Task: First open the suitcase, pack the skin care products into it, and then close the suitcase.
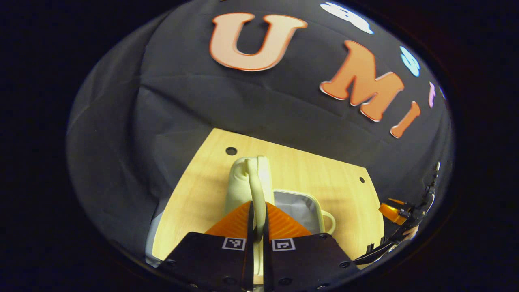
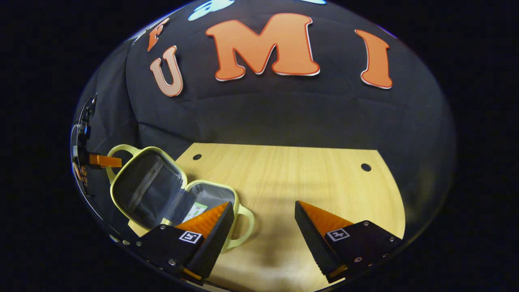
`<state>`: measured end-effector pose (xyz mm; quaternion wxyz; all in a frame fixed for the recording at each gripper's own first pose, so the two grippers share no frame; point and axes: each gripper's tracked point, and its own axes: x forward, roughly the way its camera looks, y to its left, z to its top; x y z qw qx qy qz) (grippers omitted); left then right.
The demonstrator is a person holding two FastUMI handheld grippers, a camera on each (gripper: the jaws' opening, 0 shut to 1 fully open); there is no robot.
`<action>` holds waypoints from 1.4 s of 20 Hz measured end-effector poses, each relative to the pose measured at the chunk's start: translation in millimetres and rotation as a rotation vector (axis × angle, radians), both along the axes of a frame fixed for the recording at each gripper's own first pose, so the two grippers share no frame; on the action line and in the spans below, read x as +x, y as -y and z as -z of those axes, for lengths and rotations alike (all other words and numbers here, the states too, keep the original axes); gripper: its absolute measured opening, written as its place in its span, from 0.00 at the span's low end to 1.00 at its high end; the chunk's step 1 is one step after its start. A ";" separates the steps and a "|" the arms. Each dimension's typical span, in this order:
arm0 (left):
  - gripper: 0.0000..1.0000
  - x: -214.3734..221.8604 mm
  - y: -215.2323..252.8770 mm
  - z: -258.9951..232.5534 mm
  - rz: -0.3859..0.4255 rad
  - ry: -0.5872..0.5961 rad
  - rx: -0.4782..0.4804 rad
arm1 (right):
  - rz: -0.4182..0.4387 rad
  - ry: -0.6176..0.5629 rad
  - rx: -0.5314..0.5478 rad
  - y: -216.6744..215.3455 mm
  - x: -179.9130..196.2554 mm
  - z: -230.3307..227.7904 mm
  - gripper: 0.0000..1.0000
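A: Where is the suitcase (image 2: 170, 194) sitting right now?

B: It is lying on the wooden table (image 2: 308, 178), open. In the right gripper view its lid (image 2: 146, 188) is standing tilted back on the far left, lining facing the camera, while the base (image 2: 211, 198) is lying flat beside it with a loop handle (image 2: 243, 227) sticking out toward the middle of the table.

A: And the left gripper (image 1: 258, 221), what is it doing?

B: It is pinching the lid's handle (image 1: 256, 190). In the left gripper view both fingers are pressing on that pale strap from either side, with no gap left, and the lid is running edge-on straight away from them. So the left gripper is holding the lid up.

A: The right gripper (image 2: 263, 221)?

B: Its fingers are standing wide apart, holding nothing. Its left finger is overlapping the base's near corner in the picture; whether it is touching is hard to tell. Something small and pale (image 2: 194, 211) is lying inside the base, probably a skin care item, though it is too small to name.

A: So what is the next move hanging on?

B: Probably on the hinge line. The lid is leaning away from the base toward the left gripper's side, so closing would mean the left gripper swinging it over toward the right, onto the base. The left gripper is already on it; the right is nearer the base and free to steady it.
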<state>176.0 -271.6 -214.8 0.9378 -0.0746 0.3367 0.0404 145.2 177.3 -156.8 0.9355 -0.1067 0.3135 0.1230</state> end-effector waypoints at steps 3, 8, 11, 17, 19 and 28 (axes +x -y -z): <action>0.09 9.4 54.3 5.2 0.060 -0.014 0.028 | 0.017 0.054 -0.002 36.3 -2.3 -21.9 0.96; 0.10 23.3 140.9 28.6 0.171 -0.050 0.011 | 0.076 0.074 0.008 93.5 -12.3 -33.9 0.96; 0.09 31.3 181.6 52.7 0.218 -0.090 0.019 | 0.119 0.083 0.002 127.3 -19.7 -36.8 0.96; 0.09 39.2 244.6 108.8 0.304 -0.199 0.035 | 0.194 0.063 -0.018 175.8 -31.0 -31.9 0.96; 0.10 37.8 252.7 129.5 0.328 -0.247 0.033 | 0.208 0.056 -0.022 188.6 -35.3 -31.0 0.96; 0.10 14.5 281.5 215.7 0.391 -0.378 0.144 | 0.246 0.022 -0.041 210.8 -51.7 -20.3 0.96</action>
